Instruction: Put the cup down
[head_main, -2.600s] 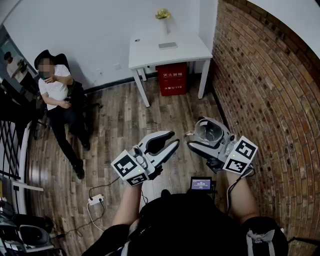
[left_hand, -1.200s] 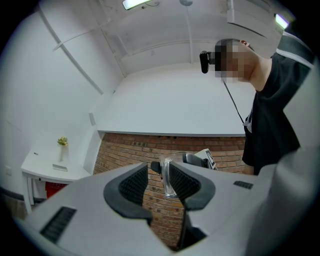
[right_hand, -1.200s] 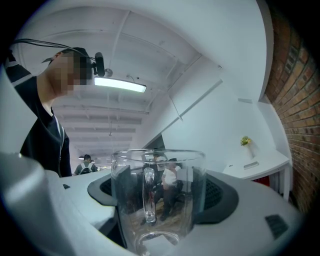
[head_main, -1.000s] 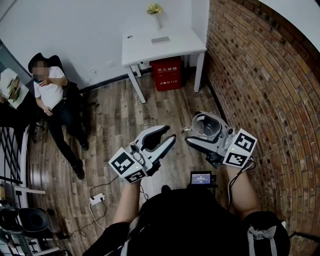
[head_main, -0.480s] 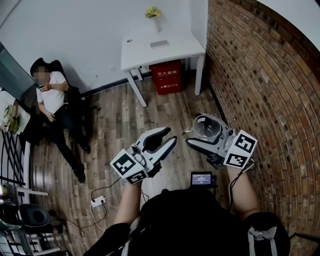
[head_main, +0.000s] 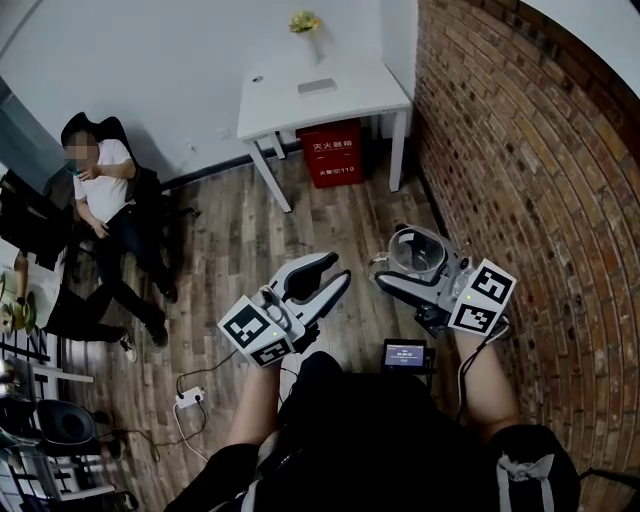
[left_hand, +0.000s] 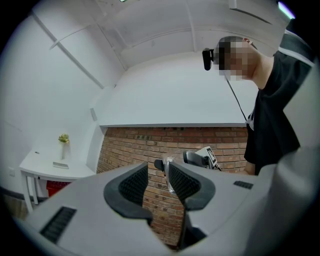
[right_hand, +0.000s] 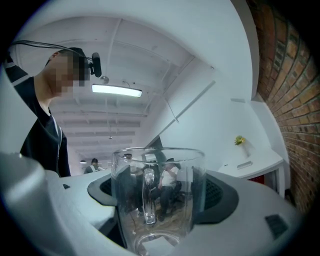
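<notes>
- Gripping a clear glass cup (head_main: 417, 253), the right gripper (head_main: 393, 262) has its jaws clenched on the cup's sides. In the right gripper view the dark pads (right_hand: 216, 194) press the glass from left and right, and the cup's handle faces the camera.
- The cup is held mouth up in the air above the wooden floor (head_main: 240, 240), near the brick wall (head_main: 520, 150), and rests on nothing.
- The left gripper (head_main: 337, 270) hovers just beside the right one. Its jaws are released, with a narrow gap and nothing between them.
- Through that gap, the left gripper view shows the cup and the right gripper against the bricks.
- A white table (head_main: 350, 100) stands well ahead by the wall, with a red box (head_main: 335, 150) under it and a vase of yellow flowers (head_main: 303, 22) on top.
- A person (head_main: 100, 190) sits in a dark chair at the left.
</notes>
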